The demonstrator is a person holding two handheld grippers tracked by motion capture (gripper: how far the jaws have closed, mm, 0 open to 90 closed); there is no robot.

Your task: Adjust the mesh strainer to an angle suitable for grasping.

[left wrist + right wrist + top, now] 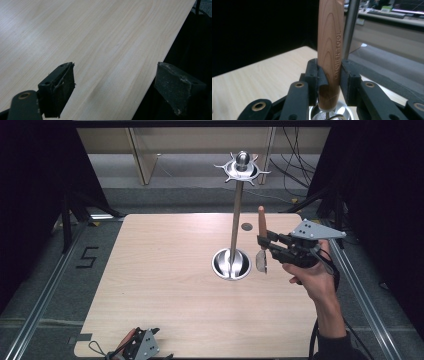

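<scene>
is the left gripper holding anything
No, the left gripper has its jaws spread wide apart over the bare table edge.

The table (165,285) is pale wood-look board with a fine straight grain and a smooth, softly sheened surface, and on it the stand (236,215) is bright polished metal, its round base (231,264) mirror-glossy and its rod more brushed. Just right of that stand, the utensil (261,227) has a warm reddish wooden handle (330,50), smooth and satin with bold grain and stamped lettering, ending in a shiny metal part below. The right gripper (329,75) is matt black plastic with brass-coloured rivets, while the left gripper (115,90) has rough, scuffed, dusty black pads (175,85).
</scene>
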